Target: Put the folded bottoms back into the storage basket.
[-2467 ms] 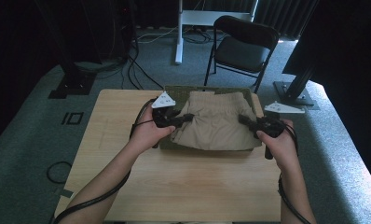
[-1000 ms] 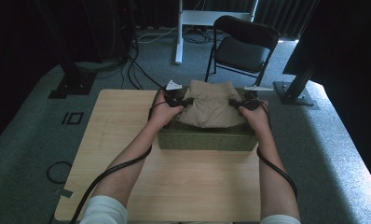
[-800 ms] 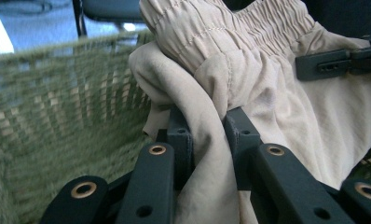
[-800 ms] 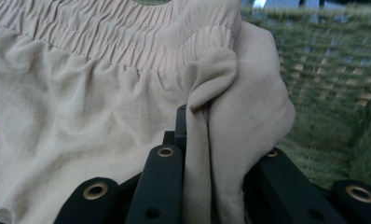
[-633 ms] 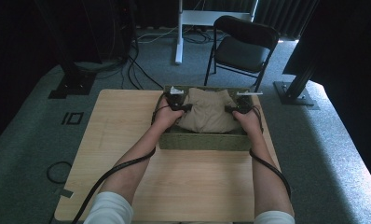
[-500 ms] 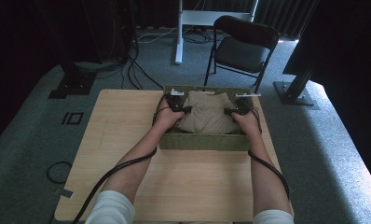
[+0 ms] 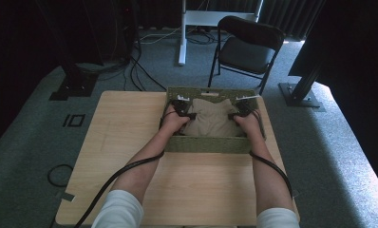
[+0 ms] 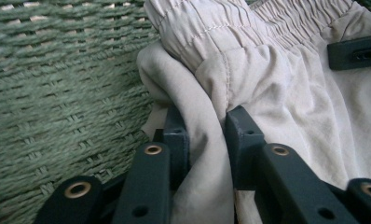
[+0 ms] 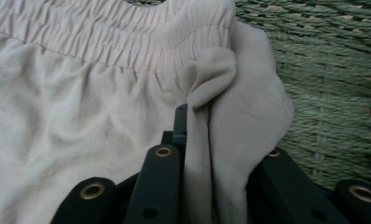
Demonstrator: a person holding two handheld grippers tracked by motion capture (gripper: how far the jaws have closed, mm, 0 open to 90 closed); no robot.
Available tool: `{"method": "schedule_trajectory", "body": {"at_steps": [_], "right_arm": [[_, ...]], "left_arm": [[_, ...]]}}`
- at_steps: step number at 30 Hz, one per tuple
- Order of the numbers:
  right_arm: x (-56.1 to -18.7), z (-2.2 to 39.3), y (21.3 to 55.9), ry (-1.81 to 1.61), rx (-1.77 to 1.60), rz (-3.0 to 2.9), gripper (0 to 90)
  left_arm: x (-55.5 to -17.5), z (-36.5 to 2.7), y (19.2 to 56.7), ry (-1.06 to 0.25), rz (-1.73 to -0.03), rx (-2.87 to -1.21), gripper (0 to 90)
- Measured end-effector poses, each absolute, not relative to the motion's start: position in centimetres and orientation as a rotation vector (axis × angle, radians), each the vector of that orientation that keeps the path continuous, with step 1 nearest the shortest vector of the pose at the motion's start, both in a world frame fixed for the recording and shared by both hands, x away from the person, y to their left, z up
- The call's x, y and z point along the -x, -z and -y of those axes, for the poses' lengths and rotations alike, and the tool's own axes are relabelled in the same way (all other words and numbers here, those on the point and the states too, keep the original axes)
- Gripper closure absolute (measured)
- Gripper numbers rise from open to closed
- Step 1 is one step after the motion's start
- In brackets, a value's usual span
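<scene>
A folded beige garment (image 7: 211,119) with an elastic waistband lies inside a green woven basket (image 7: 208,144) on the far half of the wooden table. My left gripper (image 7: 187,114) is down in the basket at the garment's left side, shut on a fold of the beige cloth (image 8: 207,140). My right gripper (image 7: 234,114) is at the garment's right side, shut on another fold (image 9: 221,140). The basket's woven wall (image 8: 62,93) stands close beside the left jaws, and the wall (image 9: 333,93) also runs beside the right jaws. The other gripper's black jaw tip (image 8: 356,49) rests on the cloth farther off.
The light wooden table (image 7: 130,142) has bare room to the left and in front of the basket. A black folding chair (image 7: 246,45) and a white table leg (image 7: 182,33) stand on the carpet beyond the table. Cables trail from both grippers along the forearms.
Both grippers carried the garment forward from above the table and lowered it into the basket. In the last half second the hands sank slightly deeper and stayed shut on the cloth.
</scene>
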State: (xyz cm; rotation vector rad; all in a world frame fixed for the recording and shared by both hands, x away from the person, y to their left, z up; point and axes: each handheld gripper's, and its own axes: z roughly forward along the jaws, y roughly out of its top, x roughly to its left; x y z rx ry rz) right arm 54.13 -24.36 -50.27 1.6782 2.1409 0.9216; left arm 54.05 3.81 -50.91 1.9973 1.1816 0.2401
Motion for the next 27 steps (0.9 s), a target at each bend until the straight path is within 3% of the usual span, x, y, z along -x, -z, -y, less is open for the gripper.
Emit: {"method": "schedule_trajectory", "body": {"at_steps": [3, 5, 12, 15, 20, 22, 27], "right_arm": [[-54.2, 24.4, 50.6, -0.858, -1.681, -2.142, 68.6], [-54.2, 24.4, 50.6, -0.837, -1.672, -2.135, 66.5], [-53.8, 24.1, 50.0, -0.805, -1.622, -2.122, 39.6], [-53.7, 24.2, 49.4, -0.859, -1.595, -2.105, 27.2], [-53.4, 24.0, 48.7, -0.903, -1.500, -2.120, 18.8], [-53.3, 23.9, 48.5, -0.911, -1.488, -2.115, 18.3], [-52.8, 23.8, 47.5, -0.990, -1.475, -2.062, 16.4]], "left_arm": [[-54.1, -3.6, 51.2, -0.295, -1.164, -2.025, 56.3], [-54.1, -3.5, 51.3, -0.331, -1.148, -2.024, 39.5], [-54.0, -3.7, 50.8, -0.366, -1.163, -2.010, 29.1], [-53.9, -3.9, 50.1, -0.402, -1.161, -1.988, 29.1], [-53.2, -3.9, 48.9, -0.371, -1.105, -1.983, 24.5], [-52.9, -4.0, 48.5, -0.386, -1.070, -2.005, 20.0], [-52.4, -4.6, 47.8, -0.389, -1.067, -1.992, 19.5]]}}
